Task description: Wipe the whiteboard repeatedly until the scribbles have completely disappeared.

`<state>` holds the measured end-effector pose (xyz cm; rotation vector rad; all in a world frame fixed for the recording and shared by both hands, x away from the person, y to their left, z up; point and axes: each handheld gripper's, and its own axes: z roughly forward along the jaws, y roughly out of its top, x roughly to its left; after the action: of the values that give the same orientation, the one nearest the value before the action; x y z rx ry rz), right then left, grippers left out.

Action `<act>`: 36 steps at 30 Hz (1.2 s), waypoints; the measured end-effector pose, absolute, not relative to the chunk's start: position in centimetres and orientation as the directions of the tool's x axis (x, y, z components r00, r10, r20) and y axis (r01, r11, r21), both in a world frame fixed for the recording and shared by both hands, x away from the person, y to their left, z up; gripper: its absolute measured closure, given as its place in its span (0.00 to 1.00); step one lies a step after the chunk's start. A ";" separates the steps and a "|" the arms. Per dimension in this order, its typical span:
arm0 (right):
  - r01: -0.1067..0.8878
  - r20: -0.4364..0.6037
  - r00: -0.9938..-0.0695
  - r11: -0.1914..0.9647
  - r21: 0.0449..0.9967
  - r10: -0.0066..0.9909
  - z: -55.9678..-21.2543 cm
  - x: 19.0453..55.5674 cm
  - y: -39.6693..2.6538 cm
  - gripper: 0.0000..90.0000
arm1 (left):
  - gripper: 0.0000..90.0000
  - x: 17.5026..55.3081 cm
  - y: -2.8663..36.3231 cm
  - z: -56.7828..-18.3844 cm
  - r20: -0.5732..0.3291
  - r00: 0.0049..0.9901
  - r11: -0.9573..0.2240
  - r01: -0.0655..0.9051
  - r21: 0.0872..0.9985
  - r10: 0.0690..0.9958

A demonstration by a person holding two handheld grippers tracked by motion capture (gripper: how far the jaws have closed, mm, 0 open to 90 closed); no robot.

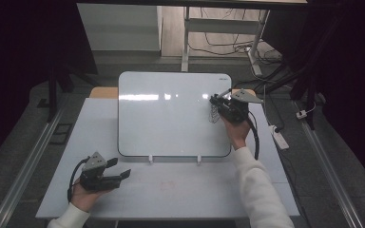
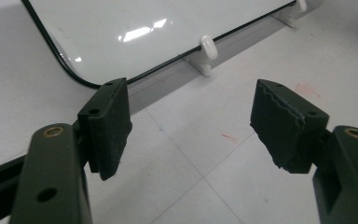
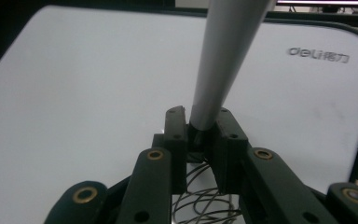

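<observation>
- The right gripper (image 1: 217,100) clamps a grey marker (image 3: 226,60) over the whiteboard (image 1: 171,114), above black scribbles (image 3: 205,200).
- The left gripper (image 1: 119,169), jaws spread and holding nothing, rests near the whiteboard's front corner.

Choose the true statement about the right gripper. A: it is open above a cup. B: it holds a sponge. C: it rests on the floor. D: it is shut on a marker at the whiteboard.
D: the right gripper clamps a marker over scribbles on the whiteboard.
</observation>
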<state>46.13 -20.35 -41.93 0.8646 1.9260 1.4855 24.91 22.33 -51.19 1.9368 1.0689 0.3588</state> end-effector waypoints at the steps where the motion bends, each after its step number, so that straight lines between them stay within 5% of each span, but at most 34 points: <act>1: 0.161 -0.030 -0.633 0.169 0.972 0.774 -41.8 46.2 -20.6 0.86 | 0.33 24.9 22.3 -51.2 -0.148 0.588 -0.253 0.543 0.800 0.795; 4: 0.174 0.036 -0.546 0.072 0.982 0.837 -41.5 46.6 -22.4 0.86 | 0.33 24.8 22.3 -51.1 -0.148 0.589 -0.253 0.541 0.802 0.794; 7: 0.190 0.068 -0.556 0.048 0.981 0.828 -41.9 46.4 -22.3 0.86 | 0.33 24.8 22.2 -51.1 -0.144 0.592 -0.254 0.537 0.805 0.793; 9: 0.159 -0.042 -0.619 0.178 0.971 0.785 -42.4 45.4 -20.5 0.86 | 0.33 25.0 22.2 -51.2 -0.146 0.590 -0.256 0.542 0.800 0.794; 11: 0.153 -0.053 -0.620 0.187 0.970 0.783 -42.3 45.4 -20.6 0.86 | 0.33 25.1 22.1 -51.2 -0.147 0.591 -0.257 0.544 0.799 0.793; 15: 0.180 0.081 -0.520 0.016 0.984 0.850 -42.0 46.3 -23.1 0.86 | 0.33 24.9 21.9 -51.1 -0.145 0.595 -0.258 0.538 0.802 0.790; 19: 0.149 -0.047 -0.618 0.176 0.973 0.785 -42.7 45.2 -20.7 0.86 | 0.33 25.1 22.0 -51.1 -0.147 0.595 -0.257 0.540 0.802 0.790; 24: 0.179 0.075 -0.543 0.027 0.983 0.836 -42.2 46.3 -23.0 0.86 | 0.33 25.0 21.9 -51.2 -0.147 0.594 -0.257 0.539 0.802 0.791; 30: 0.162 -0.029 -0.633 0.170 0.972 0.773 -42.8 45.1 -20.8 0.86 | 0.33 25.1 22.0 -51.2 -0.150 0.593 -0.254 0.542 0.801 0.791; 35: 0.182 0.070 -0.566 0.042 0.982 0.822 -42.5 45.8 -22.5 0.86 | 0.33 25.0 21.9 -51.1 -0.146 0.596 -0.257 0.538 0.803 0.790; 36: 0.183 0.028 -0.604 0.104 0.978 0.796 -42.9 45.3 -21.5 0.86 | 0.33 25.0 21.9 -51.1 -0.147 0.595 -0.256 0.538 0.803 0.790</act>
<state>45.27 -21.55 -42.87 0.9528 1.8656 1.5318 25.00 21.93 -51.11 1.9380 1.0599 0.3597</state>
